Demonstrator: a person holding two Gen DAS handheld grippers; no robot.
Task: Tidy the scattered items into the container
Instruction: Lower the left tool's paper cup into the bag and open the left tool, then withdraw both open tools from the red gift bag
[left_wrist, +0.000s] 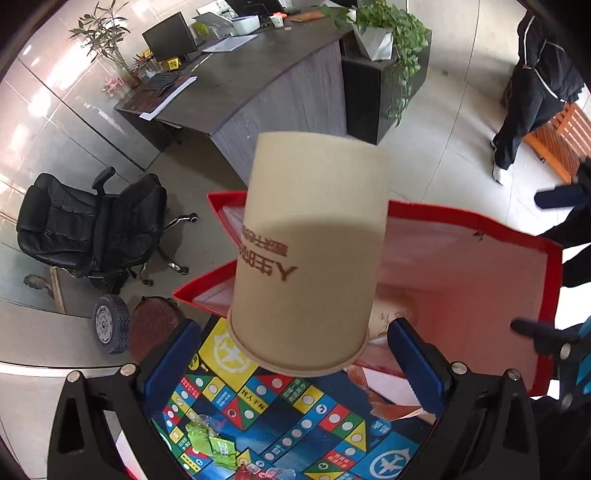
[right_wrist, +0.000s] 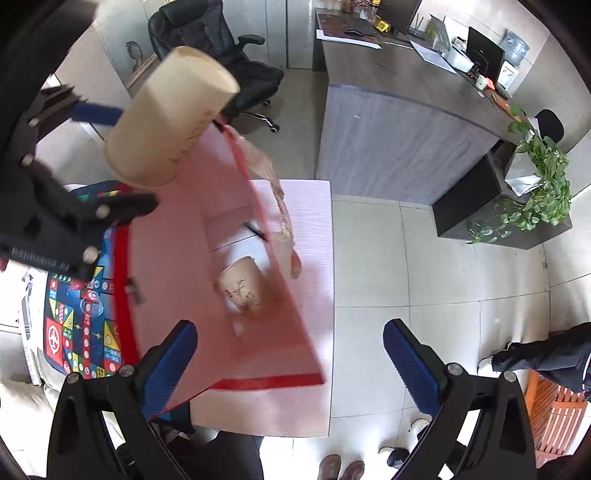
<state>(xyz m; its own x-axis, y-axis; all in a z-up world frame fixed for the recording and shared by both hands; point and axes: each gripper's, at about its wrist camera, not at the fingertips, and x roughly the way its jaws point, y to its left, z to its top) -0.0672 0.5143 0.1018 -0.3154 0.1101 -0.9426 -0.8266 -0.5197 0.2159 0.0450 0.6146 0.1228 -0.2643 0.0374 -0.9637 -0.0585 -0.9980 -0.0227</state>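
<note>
A tan paper cup (left_wrist: 310, 254) with printed characters hangs bottom-away between the blue fingers (left_wrist: 173, 354) of my left gripper (left_wrist: 293, 325), which stands open, its pads clear of the cup's sides. Below it gapes the red bag (left_wrist: 480, 280) with a pale pink inside. In the right wrist view the same cup (right_wrist: 170, 114) floats over the bag (right_wrist: 184, 258), tilted. A second paper cup (right_wrist: 242, 288) with a bamboo drawing lies on the bag's floor. My right gripper (right_wrist: 290, 326) is open at the bag's near edge, its left finger (right_wrist: 170, 365) against the red rim.
A colourful game mat (left_wrist: 295, 424) covers the table (right_wrist: 310, 406), with green wrappers (left_wrist: 214, 446) on it. Beyond are a grey desk (left_wrist: 280, 85), a black office chair (left_wrist: 92, 225), a potted plant (left_wrist: 391, 29), an orange bench (left_wrist: 565, 133) and a standing person (left_wrist: 535, 92).
</note>
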